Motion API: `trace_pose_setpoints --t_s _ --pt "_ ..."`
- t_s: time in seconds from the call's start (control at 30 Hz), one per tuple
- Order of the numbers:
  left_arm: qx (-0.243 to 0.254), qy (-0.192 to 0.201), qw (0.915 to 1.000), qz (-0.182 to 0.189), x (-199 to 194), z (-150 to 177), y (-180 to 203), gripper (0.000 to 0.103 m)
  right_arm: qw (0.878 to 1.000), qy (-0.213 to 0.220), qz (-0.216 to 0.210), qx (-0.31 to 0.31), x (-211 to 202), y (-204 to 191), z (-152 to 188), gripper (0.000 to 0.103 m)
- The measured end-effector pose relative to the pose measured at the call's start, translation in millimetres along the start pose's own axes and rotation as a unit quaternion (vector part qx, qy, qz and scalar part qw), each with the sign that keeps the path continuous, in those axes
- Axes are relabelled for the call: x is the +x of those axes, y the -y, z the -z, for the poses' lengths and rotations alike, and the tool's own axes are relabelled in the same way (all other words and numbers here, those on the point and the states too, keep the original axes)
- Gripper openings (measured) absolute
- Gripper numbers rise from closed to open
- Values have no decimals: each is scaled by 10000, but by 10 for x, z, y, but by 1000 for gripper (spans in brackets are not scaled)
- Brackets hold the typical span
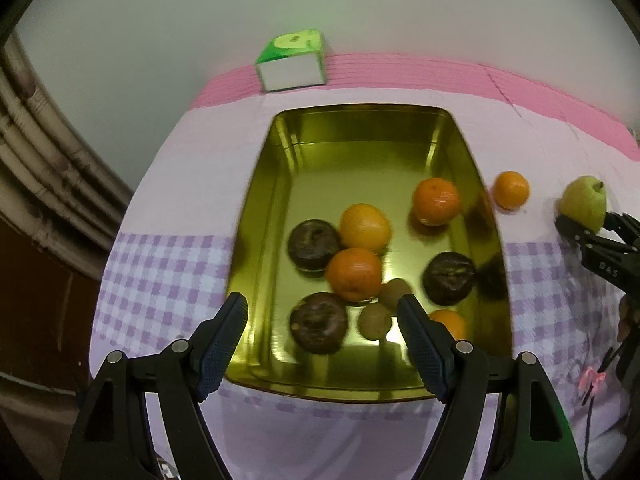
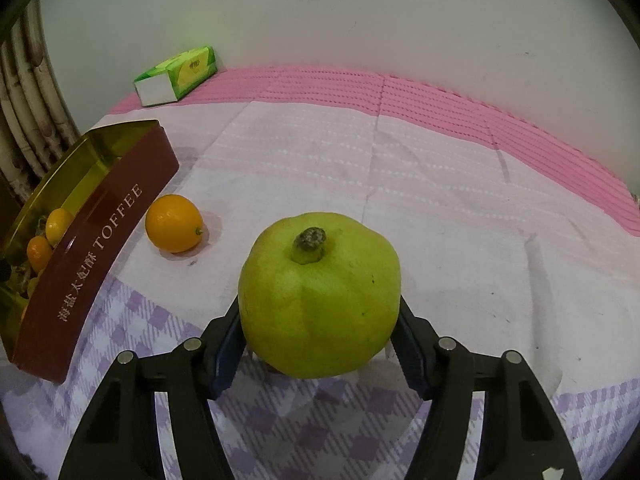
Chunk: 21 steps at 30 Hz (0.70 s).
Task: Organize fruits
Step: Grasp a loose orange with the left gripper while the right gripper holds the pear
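Note:
A gold-lined toffee tin (image 1: 264,216) lies open on the table and holds several oranges (image 1: 365,227), dark brown fruits (image 1: 314,245) and small kiwis (image 1: 374,321). My left gripper (image 1: 322,320) is open and empty above the tin's near end. One orange (image 2: 174,223) lies on the cloth just right of the tin; it also shows in the left wrist view (image 1: 511,189). My right gripper (image 2: 320,332) is shut on a large green fruit (image 2: 320,296), fingers on both its sides; in the left wrist view it (image 1: 582,204) sits at the far right.
The tin's red outer wall (image 2: 96,256) reads TOFFEE. A green tissue box (image 2: 178,74) stands at the back left against the wall. The table has a pink and purple-checked cloth (image 2: 440,200). Pipes (image 1: 36,168) run down the left side.

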State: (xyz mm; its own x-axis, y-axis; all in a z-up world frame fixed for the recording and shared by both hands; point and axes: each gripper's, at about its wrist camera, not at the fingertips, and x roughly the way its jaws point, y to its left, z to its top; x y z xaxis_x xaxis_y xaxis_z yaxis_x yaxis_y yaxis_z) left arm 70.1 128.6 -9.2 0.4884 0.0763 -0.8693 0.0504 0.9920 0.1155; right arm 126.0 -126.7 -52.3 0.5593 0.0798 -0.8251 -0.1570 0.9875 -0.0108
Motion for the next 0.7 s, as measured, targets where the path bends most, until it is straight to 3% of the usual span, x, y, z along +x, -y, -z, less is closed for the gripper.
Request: trace_pose_setpoints --t_s 0.27,0.7 --pt "138 8 9989 449 -35 -124 431 77 9999 -17 26 153 -25 204 1 62" --pt "421 5 9949 912 92 -563 1151 77 9973 25 539 496 -129 835 172 62"
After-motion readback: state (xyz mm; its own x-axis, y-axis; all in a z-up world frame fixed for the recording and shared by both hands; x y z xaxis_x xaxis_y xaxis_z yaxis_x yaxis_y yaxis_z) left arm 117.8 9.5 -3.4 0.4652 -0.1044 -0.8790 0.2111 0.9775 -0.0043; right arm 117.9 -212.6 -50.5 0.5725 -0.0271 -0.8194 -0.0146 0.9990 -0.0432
